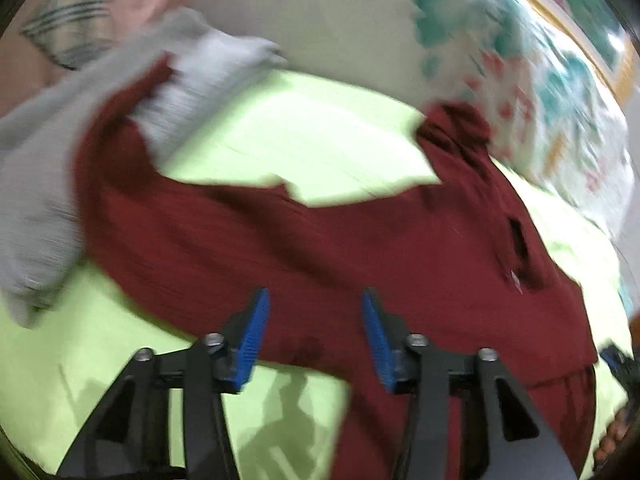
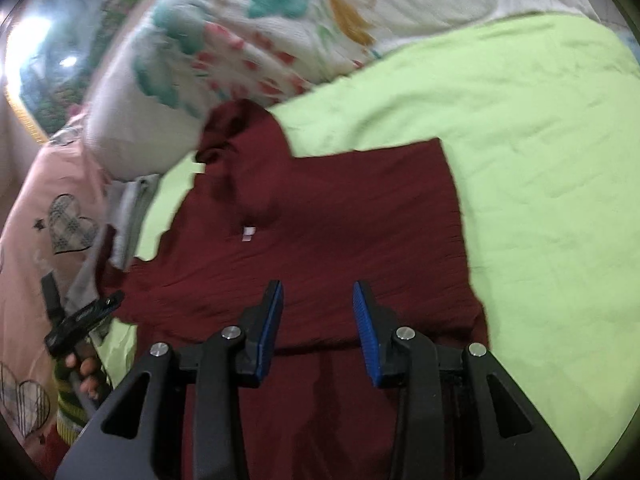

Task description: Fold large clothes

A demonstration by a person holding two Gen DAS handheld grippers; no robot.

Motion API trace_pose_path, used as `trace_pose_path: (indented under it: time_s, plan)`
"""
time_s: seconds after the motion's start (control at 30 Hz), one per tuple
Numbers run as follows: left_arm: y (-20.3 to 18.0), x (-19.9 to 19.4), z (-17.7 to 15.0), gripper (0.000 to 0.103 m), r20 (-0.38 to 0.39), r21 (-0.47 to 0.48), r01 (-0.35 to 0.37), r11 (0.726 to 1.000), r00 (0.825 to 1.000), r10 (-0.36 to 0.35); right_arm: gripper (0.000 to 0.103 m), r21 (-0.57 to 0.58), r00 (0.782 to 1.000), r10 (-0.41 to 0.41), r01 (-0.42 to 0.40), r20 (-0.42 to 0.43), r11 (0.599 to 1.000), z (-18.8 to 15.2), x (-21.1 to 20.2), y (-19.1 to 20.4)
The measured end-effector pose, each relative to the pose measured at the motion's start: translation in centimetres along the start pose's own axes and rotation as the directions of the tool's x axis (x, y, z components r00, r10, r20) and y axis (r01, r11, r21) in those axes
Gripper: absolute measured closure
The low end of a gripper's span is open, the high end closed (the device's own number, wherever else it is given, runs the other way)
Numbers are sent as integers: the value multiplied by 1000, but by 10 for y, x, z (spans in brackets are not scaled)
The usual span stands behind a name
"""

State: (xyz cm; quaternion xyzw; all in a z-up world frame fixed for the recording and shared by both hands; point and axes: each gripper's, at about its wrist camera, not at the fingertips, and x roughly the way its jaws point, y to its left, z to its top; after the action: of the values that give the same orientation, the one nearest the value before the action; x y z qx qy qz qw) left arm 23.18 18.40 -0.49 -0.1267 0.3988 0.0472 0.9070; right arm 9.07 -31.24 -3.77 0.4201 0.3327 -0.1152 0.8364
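Observation:
A dark red garment [image 1: 320,240] lies spread on a lime-green sheet [image 1: 288,136]; it also shows in the right wrist view [image 2: 340,216] with a small white label [image 2: 248,234] near its neck. My left gripper [image 1: 316,312] is open and empty, hovering over the garment's near edge. My right gripper [image 2: 318,304] is open and empty, over the garment's lower part. The left gripper's body [image 2: 84,316] shows at the left edge of the right wrist view, at the garment's left side.
A grey cloth [image 1: 44,184] lies over the garment's left end. A floral pillow [image 2: 224,48] sits beyond the garment. A pink cover with heart patches [image 2: 60,224] lies at the left. The green sheet [image 2: 540,160] stretches to the right.

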Motion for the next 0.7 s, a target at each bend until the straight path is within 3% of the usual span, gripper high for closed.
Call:
trace_pose_path:
  time_s: [0.1, 0.3, 0.37, 0.5, 0.57, 0.6, 0.63, 0.7]
  plan:
    - [39, -7, 26, 38, 37, -47, -128, 991, 991, 130, 65, -29, 999, 40, -40, -20, 999, -14, -8, 17]
    - [94, 2, 89, 32, 70, -80, -287, 955, 954, 293, 65, -48, 994, 62, -67, -87, 997, -39, -6, 37]
    - [107, 17, 116, 27, 49, -63, -330, 942, 942, 333, 65, -48, 993, 62, -67, -104, 997, -44, -4, 39]
    - [125, 47, 144, 28, -4, -34, -412, 911, 911, 412, 65, -42, 991, 56, -61, -124, 997, -52, -2, 39]
    - [134, 59, 149, 48, -29, -42, -410, 911, 912, 409, 65, -39, 991, 53, -58, -125, 998, -53, -3, 38]
    - [138, 61, 150, 80, -34, -49, -393, 918, 919, 392, 65, -39, 991, 49, -54, -123, 998, -54, -4, 38]
    - [142, 61, 149, 98, -39, -63, -355, 933, 935, 353, 65, -39, 991, 46, -51, -122, 998, -54, -4, 38]
    - [141, 46, 145, 100, 10, -104, -304, 947, 952, 306, 65, -35, 992, 42, -46, -119, 998, -56, -6, 37]
